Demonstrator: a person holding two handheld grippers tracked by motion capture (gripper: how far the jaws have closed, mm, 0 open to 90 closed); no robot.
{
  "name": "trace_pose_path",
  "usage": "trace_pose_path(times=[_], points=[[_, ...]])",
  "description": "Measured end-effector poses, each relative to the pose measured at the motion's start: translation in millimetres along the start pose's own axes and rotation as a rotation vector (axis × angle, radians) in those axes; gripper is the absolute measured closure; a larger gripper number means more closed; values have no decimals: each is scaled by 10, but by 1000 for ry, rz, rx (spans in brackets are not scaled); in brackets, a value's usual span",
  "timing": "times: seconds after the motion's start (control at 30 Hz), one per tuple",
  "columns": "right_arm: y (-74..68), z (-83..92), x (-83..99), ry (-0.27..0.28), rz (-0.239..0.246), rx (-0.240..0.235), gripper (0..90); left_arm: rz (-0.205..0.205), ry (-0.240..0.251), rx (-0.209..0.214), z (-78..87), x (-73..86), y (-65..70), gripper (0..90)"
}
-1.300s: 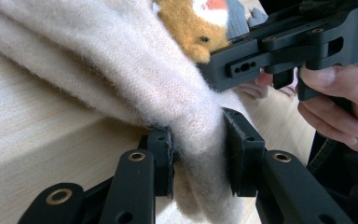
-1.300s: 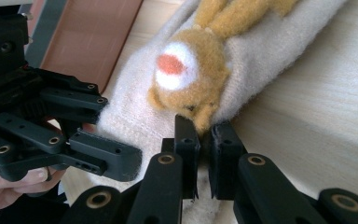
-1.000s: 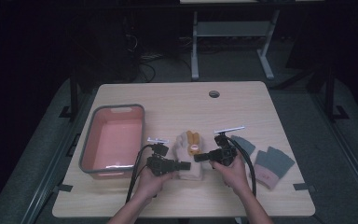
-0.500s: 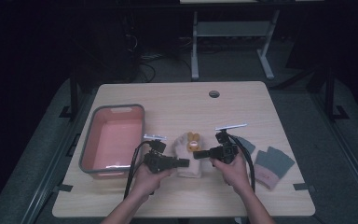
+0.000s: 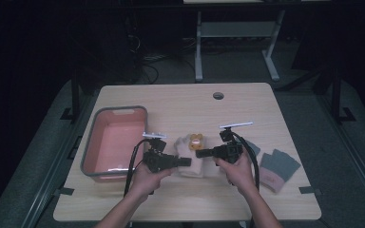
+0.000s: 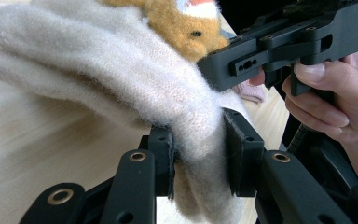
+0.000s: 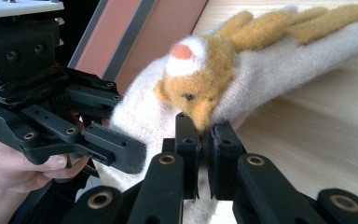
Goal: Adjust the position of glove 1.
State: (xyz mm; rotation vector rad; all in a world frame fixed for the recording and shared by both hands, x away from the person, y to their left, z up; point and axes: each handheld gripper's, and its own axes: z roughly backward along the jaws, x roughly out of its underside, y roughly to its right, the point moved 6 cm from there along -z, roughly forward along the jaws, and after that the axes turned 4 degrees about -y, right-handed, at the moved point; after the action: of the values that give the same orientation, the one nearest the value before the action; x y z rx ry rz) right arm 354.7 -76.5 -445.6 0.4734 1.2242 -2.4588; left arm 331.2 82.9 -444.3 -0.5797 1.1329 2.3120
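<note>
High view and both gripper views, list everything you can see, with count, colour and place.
Table: one, light wood, centre.
Bin: one, grey rim, pink inside, table's left.
Fuzzy glove: one, cream with an orange animal face, middle front, pinched at both sides.
Grey gloves: at least two, grey with pink cuffs, table's right.
Left gripper: one, black, shut on the fuzzy glove.
Right gripper: one, black, shut on the fuzzy glove.
Hands: two, holding the grippers.

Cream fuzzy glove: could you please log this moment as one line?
cream fuzzy glove | left gripper: shut on it | right gripper: shut on it
</note>
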Motion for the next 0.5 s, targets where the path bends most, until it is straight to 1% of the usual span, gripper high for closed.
trace_pose_path(times=[0.03,0.2,0.27,0.33,0.37,0.5], points=[[-6,3,-6,2,8,0,839,-2,2,4,12,-8,2,671],[-76,26,-59,3,15,2,839,-13,8,5,82,-57,27,671],[-100,34,-87,8,24,-4,839,-10,11,6,104,-77,34,671],[-121,41,-108,6,23,-6,839,-11,15,8,128,-98,36,671],[-133,43,-121,9,24,-5,839,-16,12,8,139,-101,32,671],[-165,50,-157,8,35,-1,840,-11,21,13,171,-129,37,671]])
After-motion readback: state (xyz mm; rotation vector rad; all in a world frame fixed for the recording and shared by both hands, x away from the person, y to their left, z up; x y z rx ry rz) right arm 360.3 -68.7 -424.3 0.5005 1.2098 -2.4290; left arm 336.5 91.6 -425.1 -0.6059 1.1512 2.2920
